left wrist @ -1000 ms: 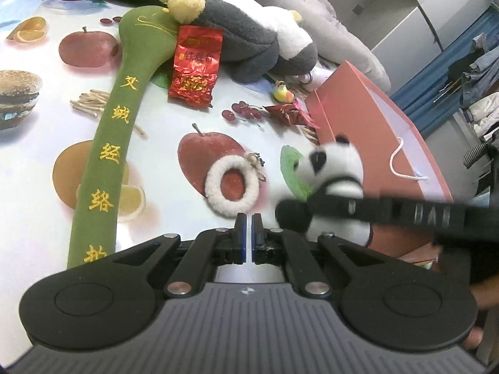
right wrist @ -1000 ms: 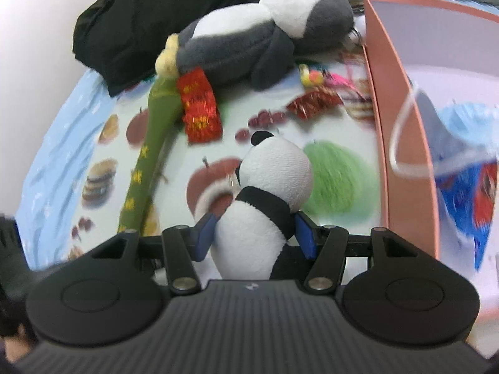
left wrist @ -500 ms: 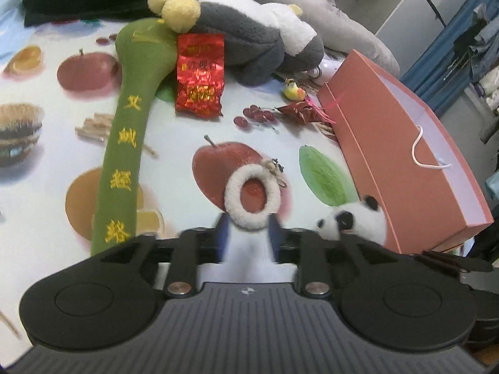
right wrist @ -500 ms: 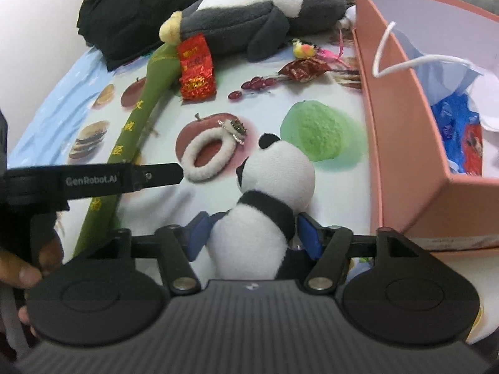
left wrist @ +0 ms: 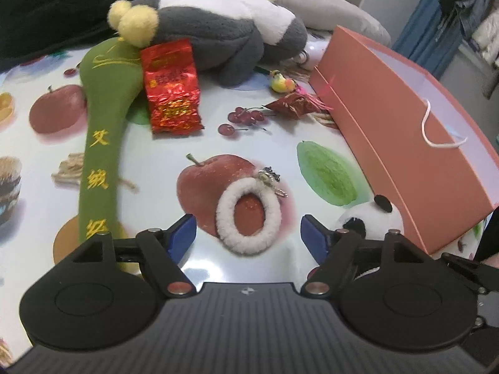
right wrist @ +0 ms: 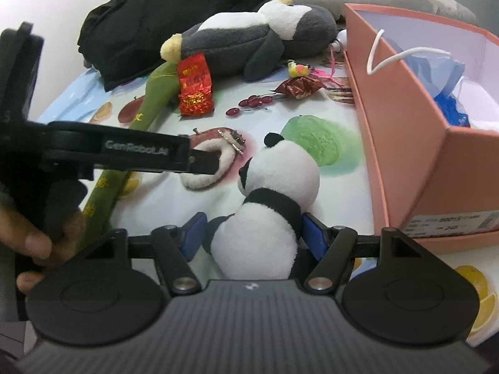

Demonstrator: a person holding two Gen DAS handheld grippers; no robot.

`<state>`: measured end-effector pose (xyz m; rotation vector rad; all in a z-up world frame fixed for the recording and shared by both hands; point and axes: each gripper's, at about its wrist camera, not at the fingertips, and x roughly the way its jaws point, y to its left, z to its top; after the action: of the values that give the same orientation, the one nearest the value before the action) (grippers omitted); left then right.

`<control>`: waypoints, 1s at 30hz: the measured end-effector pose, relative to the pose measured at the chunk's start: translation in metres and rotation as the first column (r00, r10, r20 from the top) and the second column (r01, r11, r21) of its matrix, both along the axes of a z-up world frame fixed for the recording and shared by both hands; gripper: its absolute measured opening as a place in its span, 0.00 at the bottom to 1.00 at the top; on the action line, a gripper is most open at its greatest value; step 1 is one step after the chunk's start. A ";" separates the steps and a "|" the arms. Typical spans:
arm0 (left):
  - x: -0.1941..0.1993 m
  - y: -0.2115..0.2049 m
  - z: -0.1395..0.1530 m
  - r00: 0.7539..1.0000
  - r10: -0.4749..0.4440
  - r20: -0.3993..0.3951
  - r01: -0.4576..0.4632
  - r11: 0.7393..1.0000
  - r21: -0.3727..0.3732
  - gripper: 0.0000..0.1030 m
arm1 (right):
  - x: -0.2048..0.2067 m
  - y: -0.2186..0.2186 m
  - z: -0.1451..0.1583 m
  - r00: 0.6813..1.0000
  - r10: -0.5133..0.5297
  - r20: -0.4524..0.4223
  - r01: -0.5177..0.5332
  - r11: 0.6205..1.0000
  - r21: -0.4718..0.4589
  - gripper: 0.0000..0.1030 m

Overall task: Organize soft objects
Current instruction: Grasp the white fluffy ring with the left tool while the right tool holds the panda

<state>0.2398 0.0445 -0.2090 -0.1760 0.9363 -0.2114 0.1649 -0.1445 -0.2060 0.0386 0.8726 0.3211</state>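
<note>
A white fluffy ring (left wrist: pixel 249 216) with a small metal charm lies on the fruit-print tablecloth. My left gripper (left wrist: pixel 248 233) straddles it, jaws opening, pads clear of the ring on both sides. One left finger (right wrist: pixel 140 152) reaches across above the ring (right wrist: pixel 205 168) in the right wrist view. A small panda plush (right wrist: pixel 274 193) stands upright between the pads of my right gripper (right wrist: pixel 252 233), whose jaws are closing on its body. The panda's head (left wrist: pixel 371 218) peeks up beside the left gripper's right finger. The pink box (right wrist: pixel 405 162) stands just right of the panda.
A big grey penguin plush (left wrist: pixel 218 31), a long green plush stick (left wrist: pixel 96 155) and a red foil packet (left wrist: pixel 171 90) lie further back. A small yellow bird toy (left wrist: pixel 282 82) and a red wrapper (left wrist: pixel 296 104) sit near the pink box (left wrist: pixel 405 143). Black cloth (right wrist: pixel 156 15) fills the far edge.
My left jaws went from shut to wide apart and moved up around the white ring. The right gripper brought the panda down beside the pink box.
</note>
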 end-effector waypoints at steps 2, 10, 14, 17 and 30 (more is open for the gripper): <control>0.003 -0.004 -0.001 1.000 -0.001 0.003 0.001 0.999 0.042 0.79 | 0.000 -0.002 0.003 1.000 0.000 0.002 0.000 1.000 0.003 0.58; 0.014 -0.010 -0.004 0.999 -0.038 0.025 0.034 0.991 0.133 0.79 | -0.004 -0.006 0.008 1.000 0.009 -0.003 -0.009 1.000 -0.007 0.56; 0.022 -0.010 -0.008 0.999 -0.044 0.020 0.041 0.989 0.141 0.79 | -0.004 -0.004 0.009 1.000 0.014 -0.006 -0.014 1.000 -0.017 0.56; 0.028 -0.011 -0.013 0.997 -0.073 0.005 0.071 0.989 0.131 0.79 | -0.003 -0.002 0.008 1.000 0.023 -0.014 -0.024 0.999 -0.023 0.56; 0.028 -0.027 -0.013 0.993 -0.120 0.007 0.117 0.978 0.171 0.31 | 0.015 0.004 0.001 0.999 0.019 -0.043 -0.021 0.999 -0.040 0.56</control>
<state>0.2682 0.0174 -0.2217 0.0402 0.9435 -0.2410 0.1802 -0.1400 -0.2046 -0.0008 0.9222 0.3223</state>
